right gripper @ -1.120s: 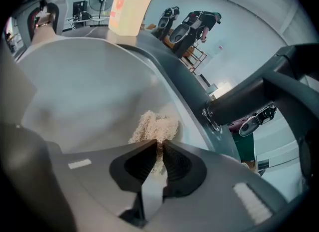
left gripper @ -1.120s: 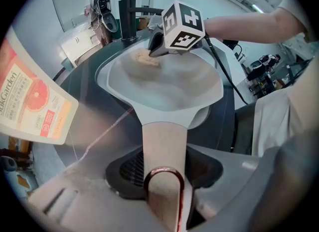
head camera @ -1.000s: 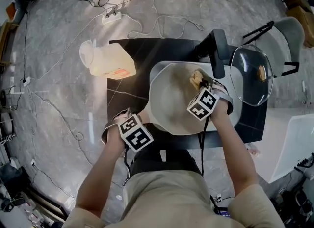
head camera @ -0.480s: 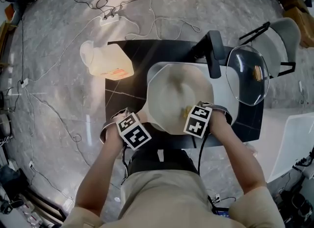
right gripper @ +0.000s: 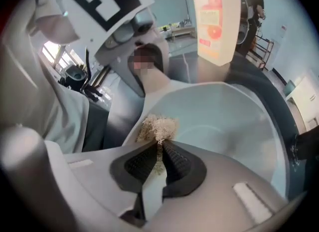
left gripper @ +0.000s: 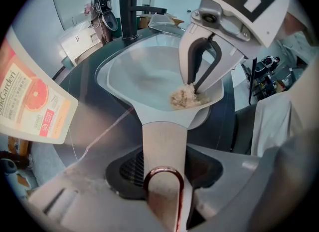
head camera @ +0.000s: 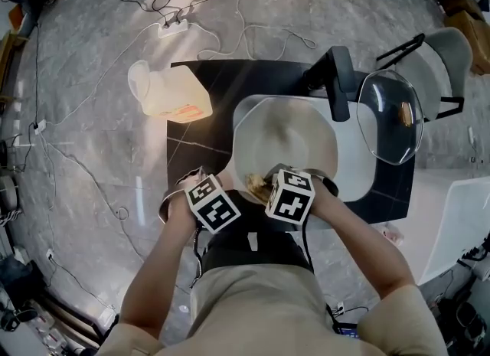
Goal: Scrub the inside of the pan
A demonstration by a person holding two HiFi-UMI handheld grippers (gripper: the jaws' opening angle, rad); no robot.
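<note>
A pale grey pan (head camera: 285,146) sits on the black counter (head camera: 199,129). Its beige handle (left gripper: 164,143) runs back between the jaws of my left gripper (head camera: 213,207), which is shut on it (left gripper: 164,168). My right gripper (head camera: 289,196) reaches into the pan's near side, close to the handle. It is shut on a tan scrubber pad (right gripper: 158,127), and the pad presses against the pan's inner wall (left gripper: 187,96). In the right gripper view the pan's inside (right gripper: 229,121) looks bare and smooth.
A plastic jug (head camera: 167,94) with an orange label lies at the counter's left edge. A black faucet (head camera: 337,79) stands behind the pan, with a glass lid (head camera: 390,117) to its right. Cables and a power strip (head camera: 174,27) lie on the floor.
My right gripper has dragged the scrubber from the pan's far right side across to its near edge by the handle. The left gripper has stayed on the handle.
</note>
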